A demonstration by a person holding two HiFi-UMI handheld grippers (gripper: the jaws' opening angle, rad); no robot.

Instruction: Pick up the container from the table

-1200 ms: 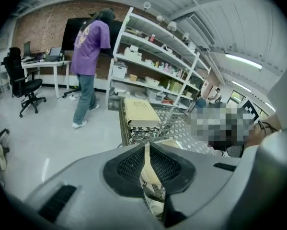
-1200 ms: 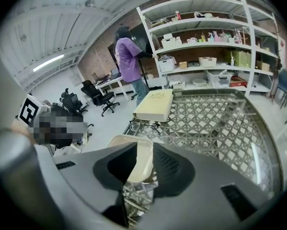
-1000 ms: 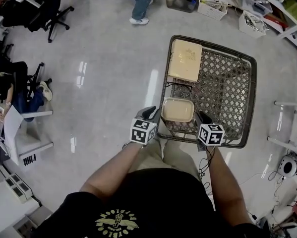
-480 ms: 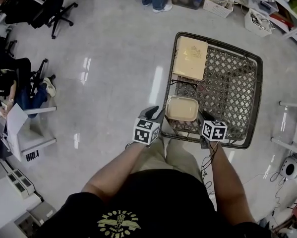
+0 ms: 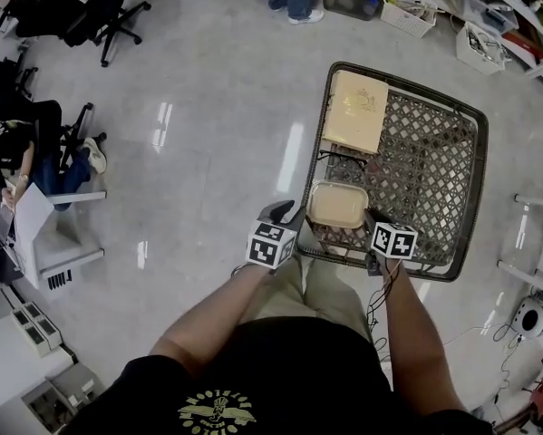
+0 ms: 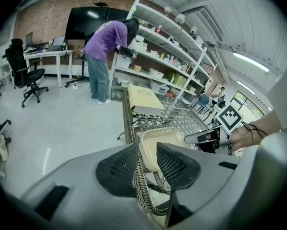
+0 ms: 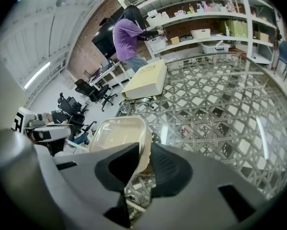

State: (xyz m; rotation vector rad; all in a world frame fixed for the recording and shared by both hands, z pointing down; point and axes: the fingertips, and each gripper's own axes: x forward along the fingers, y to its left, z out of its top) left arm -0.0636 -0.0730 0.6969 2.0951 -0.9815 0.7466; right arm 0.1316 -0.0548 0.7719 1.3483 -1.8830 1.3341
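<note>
The beige rectangular plastic container (image 5: 333, 203) stretches lengthwise from the right gripper (image 7: 144, 150), clamped on its right end, to the left gripper (image 6: 147, 150), whose jaws have just been opening and grip nothing, astride the brown woven bench rim (image 6: 139, 185).

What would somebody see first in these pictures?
Probably the cream container at the near edge of the woven table, with the left gripper and right gripper either side. The left gripper's fingers have just been opening, the table's rim between them. A pale book lies at the far corner.
</note>
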